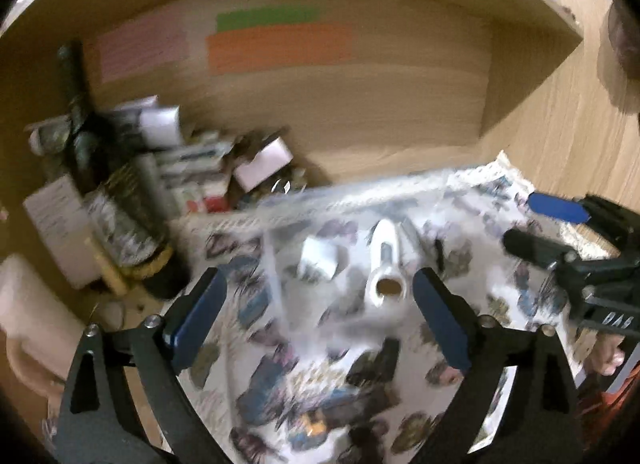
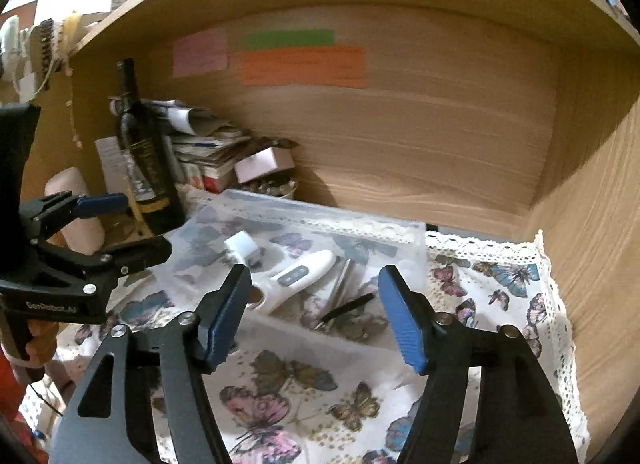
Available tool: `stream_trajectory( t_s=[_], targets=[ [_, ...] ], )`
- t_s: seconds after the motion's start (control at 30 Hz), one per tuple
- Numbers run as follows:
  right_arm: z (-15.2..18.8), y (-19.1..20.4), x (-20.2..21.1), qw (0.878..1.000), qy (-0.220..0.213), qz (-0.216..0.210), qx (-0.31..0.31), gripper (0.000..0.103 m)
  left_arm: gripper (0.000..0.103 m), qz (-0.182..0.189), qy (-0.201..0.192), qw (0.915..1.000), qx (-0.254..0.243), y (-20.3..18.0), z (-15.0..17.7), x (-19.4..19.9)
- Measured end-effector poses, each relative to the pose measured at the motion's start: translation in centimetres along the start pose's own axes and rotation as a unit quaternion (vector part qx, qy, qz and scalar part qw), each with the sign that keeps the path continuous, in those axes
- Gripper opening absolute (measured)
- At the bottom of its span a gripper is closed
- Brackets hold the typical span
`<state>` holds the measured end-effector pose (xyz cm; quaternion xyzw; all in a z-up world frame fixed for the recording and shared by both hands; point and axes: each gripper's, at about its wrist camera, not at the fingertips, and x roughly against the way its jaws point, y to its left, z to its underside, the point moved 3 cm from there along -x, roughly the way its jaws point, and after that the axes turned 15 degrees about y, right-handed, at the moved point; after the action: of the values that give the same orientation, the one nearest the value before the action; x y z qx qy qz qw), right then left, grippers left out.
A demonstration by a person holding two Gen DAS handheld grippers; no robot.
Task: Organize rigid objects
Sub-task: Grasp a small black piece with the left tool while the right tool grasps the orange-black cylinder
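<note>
A clear plastic box (image 2: 400, 248) sits on a butterfly-print cloth (image 2: 304, 396) inside a wooden shelf nook. In it lie a white thermometer-like device (image 2: 304, 276), a small white cube-shaped item (image 2: 242, 246), a metal tool (image 2: 344, 284) and a thin black stick (image 2: 348, 308). My right gripper (image 2: 316, 312) is open and empty, just in front of the box. My left gripper (image 1: 320, 312) is open and empty over the box (image 1: 360, 196), near the white device (image 1: 386, 264). The left wrist view is blurred.
A dark wine bottle (image 2: 144, 152) stands at the left with stacked papers and small boxes (image 2: 208, 144) behind it. Coloured sticky notes (image 2: 300, 60) are on the back wall. The wooden side wall (image 2: 592, 224) closes the right.
</note>
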<state>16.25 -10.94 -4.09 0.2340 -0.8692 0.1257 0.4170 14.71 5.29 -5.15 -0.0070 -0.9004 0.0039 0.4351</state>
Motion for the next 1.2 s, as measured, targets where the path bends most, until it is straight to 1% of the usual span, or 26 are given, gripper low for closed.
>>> stream_trajectory(
  t_s=[0.1,0.27,0.43,0.5,0.53,0.57,0.6,0.63,0.67,0.7,0.77,0.8,0.83,0.87,0.93,1.03,1.1,1.2],
  targets=[
    [0.9,0.9,-0.5,1.0,0.01,-0.013,-0.001,0.065,0.095,-0.003,0.027,0.9996,0.009,0.5,2.2,-0.9],
    [2.7,2.3,-1.7,0.999,0.035,-0.021,0.001,0.066,0.095,0.005,0.074,0.997,0.018,0.7,6.0,-2.6],
    [4.2,2.9,-2.2,0.998,0.053,-0.027,-0.001,0.066,0.094,0.006,0.108,0.9941,-0.004,-0.7,9.4,-4.4],
    [4.7,3.1,-2.4,0.998,0.061,-0.028,-0.002,0.067,0.087,0.015,0.12,0.9926,-0.009,-1.3,10.5,-4.9],
    [5.0,3.3,-2.5,0.997,0.066,-0.03,-0.004,0.068,0.081,0.021,0.125,0.9918,-0.013,-1.6,10.9,-5.1],
    [5.2,3.4,-2.6,0.997,0.068,-0.031,-0.005,0.071,0.079,0.028,0.128,0.9913,-0.014,-1.9,11.4,-5.1],
    [5.3,3.5,-2.7,0.997,0.071,-0.032,-0.006,0.075,0.079,0.027,0.123,0.992,-0.012,-1.9,11.6,-5.0],
    [5.5,3.7,-2.8,0.997,0.074,-0.033,-0.006,0.076,0.075,0.025,0.117,0.9928,-0.011,-2.0,11.9,-4.7],
    [5.7,4.0,-2.9,0.996,0.076,-0.035,-0.004,0.076,0.068,0.027,0.115,0.9929,-0.011,-1.9,12.1,-4.5],
    [5.8,4.3,-3.0,0.996,0.078,-0.036,-0.002,0.076,0.064,0.029,0.111,0.9933,-0.009,-1.8,12.3,-4.2],
    [5.9,5.0,-3.3,0.996,0.083,-0.04,0.001,0.076,0.042,0.031,0.103,0.9942,-0.006,-1.6,12.8,-3.7],
    [6.0,5.4,-3.4,0.995,0.086,-0.042,0.005,0.076,0.036,0.03,0.1,0.9946,-0.004,-1.5,13.0,-3.5],
    [6.0,5.8,-3.6,0.995,0.089,-0.043,0.007,0.077,0.027,0.028,0.097,0.9949,-0.004,-1.2,13.2,-3.4],
    [6.1,6.2,-3.8,0.995,0.092,-0.044,0.009,0.077,0.025,0.03,0.093,0.9952,-0.002,-0.9,13.5,-3.2],
    [6.1,7.0,-4.3,0.994,0.099,-0.048,0.013,0.077,0.025,0.032,0.089,0.9955,0.007,-0.3,13.8,-2.9],
    [6.0,8.4,-5.3,0.992,0.114,-0.059,0.022,0.079,0.025,0.025,0.077,0.9965,0.022,1.3,14.3,-2.2],
    [5.8,9.4,-6.1,0.989,0.128,-0.067,0.024,0.082,0.025,0.02,0.069,0.9968,0.033,2.6,14.5,-1.8],
    [5.4,11.0,-7.5,0.986,0.148,-0.071,0.024,0.083,0.025,0.013,0.054,0.9973,0.049,4.4,14.8,-1.1]
  ],
)
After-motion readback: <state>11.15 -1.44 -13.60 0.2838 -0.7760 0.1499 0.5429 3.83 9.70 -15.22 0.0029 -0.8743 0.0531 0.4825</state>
